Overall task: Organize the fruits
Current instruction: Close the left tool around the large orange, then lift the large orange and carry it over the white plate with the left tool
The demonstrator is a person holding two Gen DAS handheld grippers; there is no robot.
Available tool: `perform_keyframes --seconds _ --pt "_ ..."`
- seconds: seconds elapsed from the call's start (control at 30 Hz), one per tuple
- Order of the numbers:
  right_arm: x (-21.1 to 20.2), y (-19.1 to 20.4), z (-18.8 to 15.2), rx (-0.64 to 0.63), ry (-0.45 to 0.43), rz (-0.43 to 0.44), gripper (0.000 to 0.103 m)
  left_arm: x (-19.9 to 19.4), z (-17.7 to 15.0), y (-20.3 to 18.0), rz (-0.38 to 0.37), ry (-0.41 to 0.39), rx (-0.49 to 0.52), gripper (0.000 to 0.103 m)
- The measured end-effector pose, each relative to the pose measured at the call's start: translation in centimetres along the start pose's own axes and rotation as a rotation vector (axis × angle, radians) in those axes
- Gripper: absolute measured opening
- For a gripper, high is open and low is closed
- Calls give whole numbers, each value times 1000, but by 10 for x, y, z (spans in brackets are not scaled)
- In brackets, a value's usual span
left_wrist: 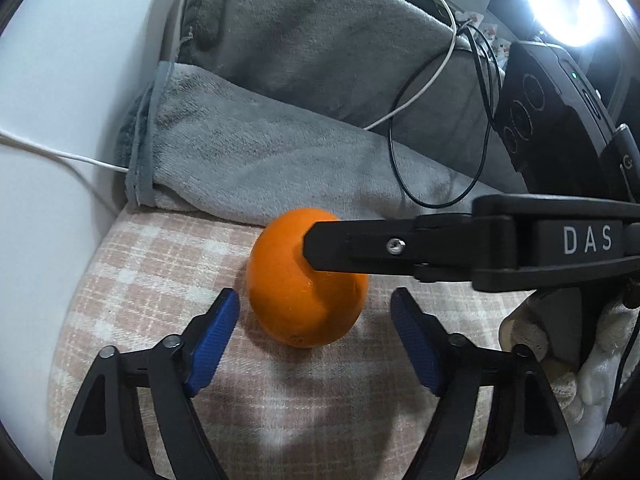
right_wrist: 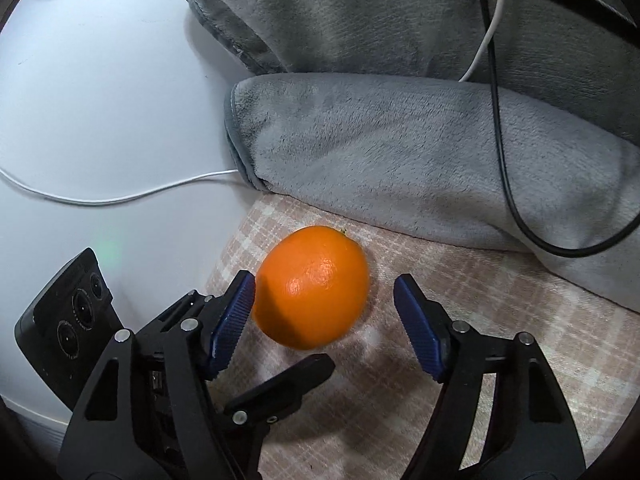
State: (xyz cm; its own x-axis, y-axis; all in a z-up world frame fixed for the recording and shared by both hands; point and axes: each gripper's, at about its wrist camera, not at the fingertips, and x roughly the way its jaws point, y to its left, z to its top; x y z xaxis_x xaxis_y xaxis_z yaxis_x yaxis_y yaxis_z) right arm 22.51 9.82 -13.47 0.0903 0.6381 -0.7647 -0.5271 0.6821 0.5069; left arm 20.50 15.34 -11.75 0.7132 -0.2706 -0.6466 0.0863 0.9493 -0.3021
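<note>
One orange [left_wrist: 292,292] lies on a pink checked cloth [left_wrist: 160,280]. My left gripper [left_wrist: 315,298] stands open around it, with a gap between each blue pad and the fruit. From the right, a black finger [left_wrist: 360,248] of my right gripper reaches across the top of the orange. In the right wrist view the orange [right_wrist: 316,288] sits between the pads of my right gripper [right_wrist: 325,278], which is open. The left pad is right at the skin and the right pad stands clear. A left-gripper finger [right_wrist: 288,380] shows below the fruit.
A folded grey blanket [left_wrist: 280,132] rises just behind the orange. A white cable [right_wrist: 100,200] and a black cable [right_wrist: 504,140] trail over it. A white surface [right_wrist: 100,100] lies to the left of the cloth. A bright lamp [left_wrist: 568,0] glares at the top right.
</note>
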Motion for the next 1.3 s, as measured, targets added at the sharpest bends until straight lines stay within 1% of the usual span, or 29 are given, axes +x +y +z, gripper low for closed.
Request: perform_keyframes --seconds 0.03,0.13,0.2,0.27,0.4,0.47,0.67,0.87,1.1,1.3 --pt "1 -1 0 4 1 10 73 2 1 0 0 4 2 71" --pt "7 -1 2 13 3 22 71 4 1 0 3 5 -2 70" --pt "7 -1 2 12 2 32 68 7 2 -1 4 4 -8 70" --pt "8 0 2 16 6 51 62 9 2 -2 12 4 -9 68" --pt "11 2 2 12 4 48 62 5 1 0 25 0 -8 66" --pt "12 1 2 16 4 50 62 3 0 3 33 -4 -10 62" --pt "8 1 -1 12 8 54 61 1 -2 -1 58 -6 16 62" --pt "-1 0 -6 13 6 52 61 -3 -5 -11 67 -8 34 62" --pt "-19 3 -13 -1 -8 38 61 -9 -7 -24 62 -22 52 62" --pt "-41 7 -20 -10 -29 27 61 -28 -11 -40 51 -47 73 62"
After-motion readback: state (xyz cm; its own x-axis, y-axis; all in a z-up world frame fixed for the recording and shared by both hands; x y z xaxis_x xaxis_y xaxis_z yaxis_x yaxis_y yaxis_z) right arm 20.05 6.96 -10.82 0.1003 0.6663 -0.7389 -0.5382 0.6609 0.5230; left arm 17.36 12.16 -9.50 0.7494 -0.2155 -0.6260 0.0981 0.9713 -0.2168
